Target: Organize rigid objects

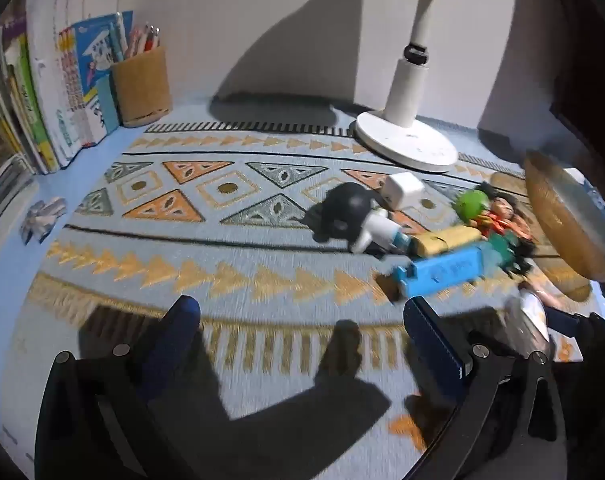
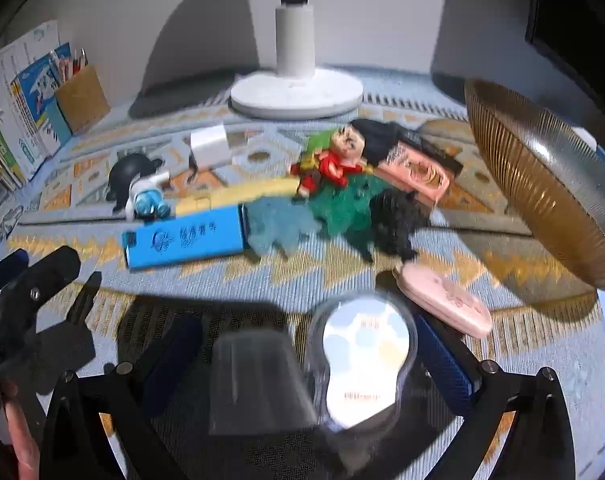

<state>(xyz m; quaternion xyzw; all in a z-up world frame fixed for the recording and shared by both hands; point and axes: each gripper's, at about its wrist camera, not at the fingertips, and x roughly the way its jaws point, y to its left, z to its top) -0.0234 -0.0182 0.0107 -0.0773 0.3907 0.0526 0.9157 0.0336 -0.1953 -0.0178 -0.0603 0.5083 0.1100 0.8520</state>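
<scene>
**Sorting barely begun: toys lie loose on the mat, both grippers empty**

Nearest the right wrist camera, the right gripper (image 2: pixel 302 360) hangs steeply over the patterned mat (image 1: pixel 230 272), fingers spread wide. A clear-cased white item (image 2: pixel 362 360) lies on the mat below the gap, close to the right finger; the blur leaves it unclear whether a pad touches it, but nothing is clamped. Just past it lies a pink oval case (image 2: pixel 446 300), apart from the rest.

The left gripper (image 1: pixel 302 316) also stands wide apart, with only bare mat and shadow between its fingers. The blue box (image 1: pixel 442 272) lies just ahead of its right finger, not touching.

Judged from the layout, little or nothing is done. The middle-distance pile is unsorted: the blue box, a yellow bar (image 2: pixel 238 196) touching it, a black-and-white figurine (image 1: pixel 350 220), a white cube (image 1: pixel 402 190), a green ball (image 1: pixel 472 204), a red-clothed doll (image 2: pixel 330 164) and a pink carton (image 2: pixel 418 168) under the doll's dark hair. Green and black fuzzy pieces (image 2: pixel 354 208) lie among them, too blurred to name.

The gold ribbed bowl (image 2: pixel 542 184) at the right edge is the likely destination. It looks tilted in both views and its inside is hidden, so its contents cannot be told.

Obstacles: the pile is packed tight, so lifting one piece may drag neighbours.

Farther back: lamp base (image 1: pixel 406 144), pencil cup (image 1: pixel 142 88) and books (image 1: pixel 54 80) along the wall, well clear.
</scene>
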